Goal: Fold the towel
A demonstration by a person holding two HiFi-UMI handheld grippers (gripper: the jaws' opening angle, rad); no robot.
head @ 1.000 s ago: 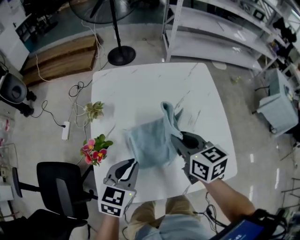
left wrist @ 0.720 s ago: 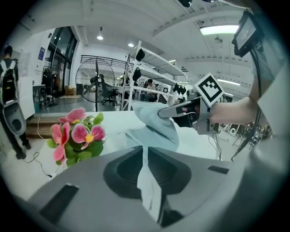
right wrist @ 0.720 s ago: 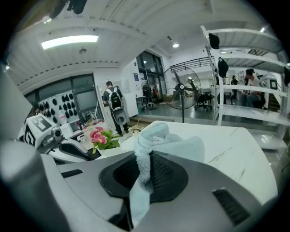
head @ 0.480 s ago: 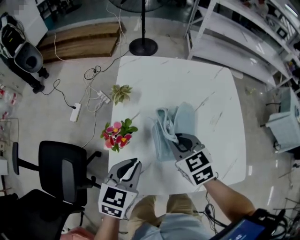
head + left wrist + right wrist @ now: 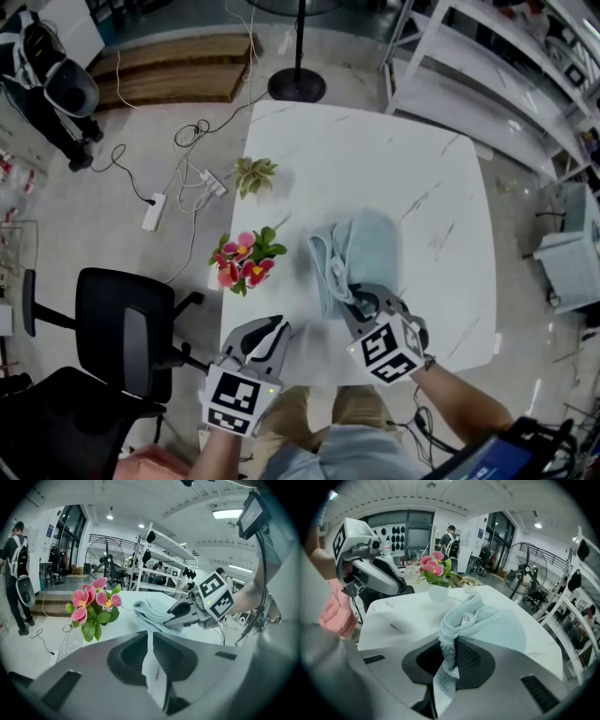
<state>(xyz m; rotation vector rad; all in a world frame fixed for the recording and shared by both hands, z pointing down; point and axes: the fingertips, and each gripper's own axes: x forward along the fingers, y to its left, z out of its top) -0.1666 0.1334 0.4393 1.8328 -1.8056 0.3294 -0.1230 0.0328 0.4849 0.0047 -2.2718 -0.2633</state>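
Observation:
The light blue towel (image 5: 361,248) lies bunched and partly folded on the white marble table (image 5: 375,159), right of the middle. My right gripper (image 5: 358,298) is at the towel's near edge, shut on a gathered corner of the towel (image 5: 487,625). Its jaws have just been opening a little, but the cloth still sits pinched between the pads (image 5: 449,660). My left gripper (image 5: 272,328) hovers over the table's near left edge, jaws together and holding nothing. From the left gripper view (image 5: 149,634), the towel (image 5: 150,609) and right gripper (image 5: 180,616) lie ahead.
A pot of pink flowers (image 5: 242,262) stands at the table's left edge, with a small green plant (image 5: 255,173) farther back. On the floor are a black office chair (image 5: 122,337), a power strip (image 5: 152,214) and a fan stand (image 5: 297,84). White shelving (image 5: 487,84) is at far right.
My right gripper has pulled the towel corner down and toward the near edge while rolling. The towel went from a raised drape to a narrower bunched heap. The left gripper shifted slightly.

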